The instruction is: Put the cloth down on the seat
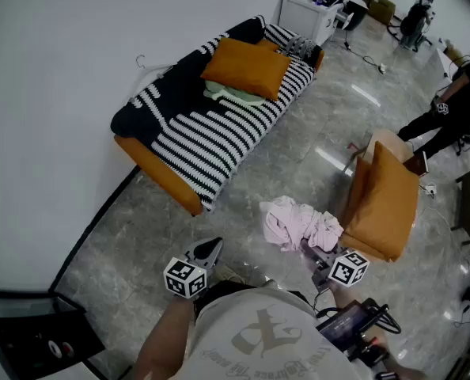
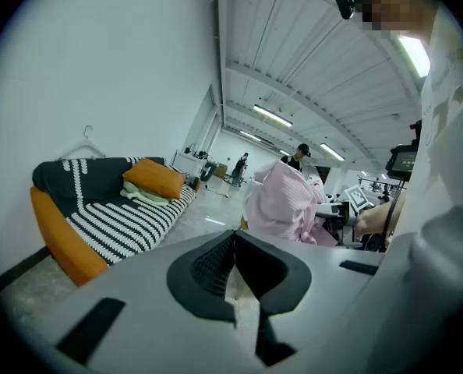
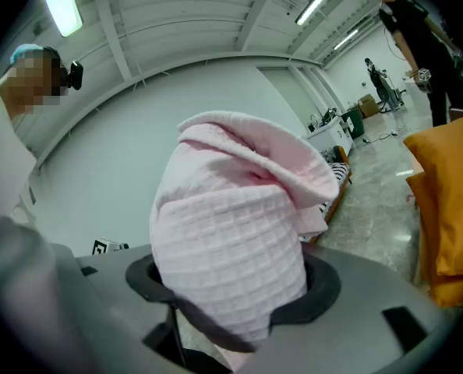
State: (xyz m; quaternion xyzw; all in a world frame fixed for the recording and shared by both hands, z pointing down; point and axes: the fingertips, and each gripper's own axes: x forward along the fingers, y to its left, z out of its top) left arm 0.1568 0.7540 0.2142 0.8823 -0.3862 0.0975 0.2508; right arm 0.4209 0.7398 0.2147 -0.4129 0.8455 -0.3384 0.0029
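**Pink cloth held up above the floor, clear of sofa and armchair**

The right gripper (image 1: 318, 253) is gripping a bunched pink waffle-weave cloth (image 1: 297, 222). Its jaws are standing fairly wide apart around the thick wad, which is filling the gap between them and billowing up over them in the right gripper view. The cloth is hanging in the air above the grey marble-patterned floor (image 1: 243, 184), touching neither seat. It is sitting just to the left of an orange armchair (image 1: 385, 204) and well short of the sofa (image 1: 211, 137) along the white wall (image 1: 53, 70).

The left gripper (image 1: 210, 252) is pointing towards the sofa from beside the person's body. Its jaws are meeting at the tips, and nothing is lying between them.

The sofa is wearing a black-and-white striped cover over its orange frame. An orange cushion (image 1: 245, 67) is resting on it, partly over a pale green fabric (image 1: 231, 95).

Both grippers are tilting slightly downward, and their marker cubes are showing at the lower edge of the head view. Farther off, at the upper right of the head view, a person in black (image 1: 456, 105) is standing on the shiny floor, and another figure is standing near a white cabinet (image 1: 306, 14).
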